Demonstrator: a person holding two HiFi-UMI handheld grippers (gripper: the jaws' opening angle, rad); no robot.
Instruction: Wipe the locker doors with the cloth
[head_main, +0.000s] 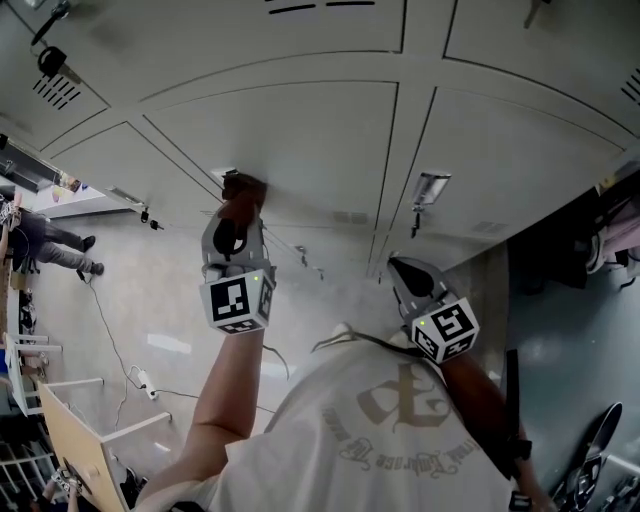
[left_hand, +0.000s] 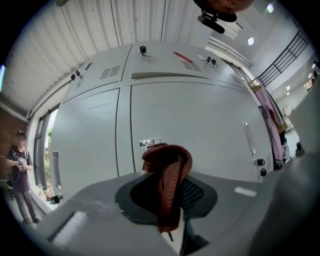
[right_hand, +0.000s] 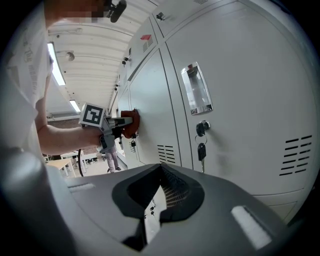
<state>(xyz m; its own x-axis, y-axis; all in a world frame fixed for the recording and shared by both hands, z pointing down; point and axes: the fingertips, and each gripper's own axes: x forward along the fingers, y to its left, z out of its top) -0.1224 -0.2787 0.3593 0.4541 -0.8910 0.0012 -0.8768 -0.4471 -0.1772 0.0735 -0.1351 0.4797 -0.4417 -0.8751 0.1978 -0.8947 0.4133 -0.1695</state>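
A rust-red cloth (head_main: 243, 188) is bunched in my left gripper (head_main: 240, 203), which is shut on it and presses it against a grey locker door (head_main: 300, 130) next to a small label plate. In the left gripper view the cloth (left_hand: 167, 172) hangs folded between the jaws of the left gripper (left_hand: 167, 186), with the door (left_hand: 200, 125) right ahead. My right gripper (head_main: 405, 270) hangs lower, off the doors, and holds nothing. Its jaws meet in the right gripper view (right_hand: 161, 186). That view also shows the left gripper (right_hand: 119, 123) and the cloth (right_hand: 131, 124) on the door.
The neighbouring door has a recessed handle (right_hand: 197, 89) and a lock with a key hanging from it (right_hand: 201, 149). A person (left_hand: 20, 175) stands far off to the left. Clothes hang on a rack (left_hand: 272, 117) at the right. A wooden table (head_main: 70, 440) and a floor cable (head_main: 110, 340) lie behind me.
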